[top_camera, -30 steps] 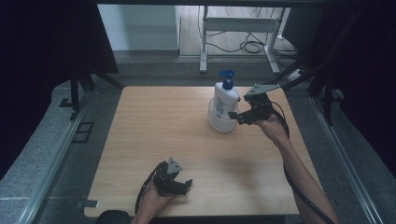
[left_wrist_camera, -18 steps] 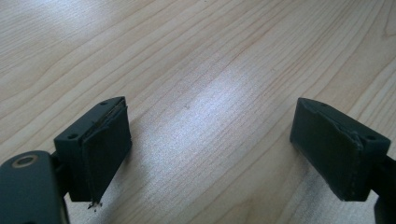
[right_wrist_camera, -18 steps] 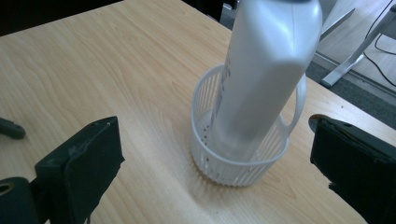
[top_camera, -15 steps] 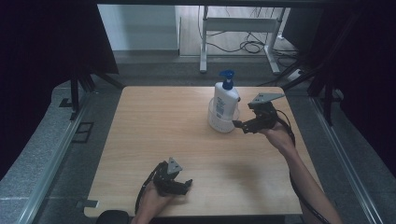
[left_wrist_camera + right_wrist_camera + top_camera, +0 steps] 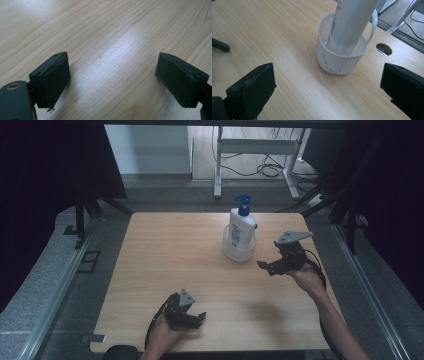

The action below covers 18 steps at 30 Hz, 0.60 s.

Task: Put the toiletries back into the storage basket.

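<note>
Nearby, empty left tongs (image 5: 192,317) gape over bare tabletop (image 5: 170,255); right tongs (image 5: 267,266) gape too.
Beyond, the pump bottle (image 5: 241,229) stands in a white basket (image 5: 340,58), seemingly leaning; a clumsy nudge could topple both.

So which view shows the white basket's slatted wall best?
The right gripper view: the basket sits close, slats and handle clear, bottle standing inside. The high view shows it small. The left gripper view faces bare table.

White pump bottle (image 5: 241,227) upright in white slatted basket (image 5: 239,251).
</note>
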Tool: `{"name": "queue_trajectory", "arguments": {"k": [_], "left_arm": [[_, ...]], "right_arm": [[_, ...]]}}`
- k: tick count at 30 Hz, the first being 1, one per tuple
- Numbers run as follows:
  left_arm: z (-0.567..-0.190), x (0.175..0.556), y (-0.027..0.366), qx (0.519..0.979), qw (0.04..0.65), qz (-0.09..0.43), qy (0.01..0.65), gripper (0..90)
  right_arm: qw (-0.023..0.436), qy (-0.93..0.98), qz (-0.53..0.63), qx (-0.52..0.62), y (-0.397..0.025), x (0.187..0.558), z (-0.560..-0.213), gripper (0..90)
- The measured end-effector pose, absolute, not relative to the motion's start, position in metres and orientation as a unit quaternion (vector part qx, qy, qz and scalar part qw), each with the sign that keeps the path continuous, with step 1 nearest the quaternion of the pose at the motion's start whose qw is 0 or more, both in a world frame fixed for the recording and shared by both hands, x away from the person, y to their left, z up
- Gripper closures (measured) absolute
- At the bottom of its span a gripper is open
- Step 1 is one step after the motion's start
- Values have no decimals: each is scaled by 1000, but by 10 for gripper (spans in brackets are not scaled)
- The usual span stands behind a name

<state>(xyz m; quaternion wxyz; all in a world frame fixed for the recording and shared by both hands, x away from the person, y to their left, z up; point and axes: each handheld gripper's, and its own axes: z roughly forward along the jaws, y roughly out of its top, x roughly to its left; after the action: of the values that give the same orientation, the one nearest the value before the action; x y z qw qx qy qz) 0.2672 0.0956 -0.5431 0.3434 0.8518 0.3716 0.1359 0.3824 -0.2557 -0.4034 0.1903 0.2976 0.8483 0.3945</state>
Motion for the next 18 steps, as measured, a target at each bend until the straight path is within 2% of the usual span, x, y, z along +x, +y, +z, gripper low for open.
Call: {"name": "queue_trajectory", "arguments": {"k": [18], "left_arm": [[-543,267,96,852,343,137,370,117]], "right_arm": [[182,853,381,307,-277,349,-431,0]]}}
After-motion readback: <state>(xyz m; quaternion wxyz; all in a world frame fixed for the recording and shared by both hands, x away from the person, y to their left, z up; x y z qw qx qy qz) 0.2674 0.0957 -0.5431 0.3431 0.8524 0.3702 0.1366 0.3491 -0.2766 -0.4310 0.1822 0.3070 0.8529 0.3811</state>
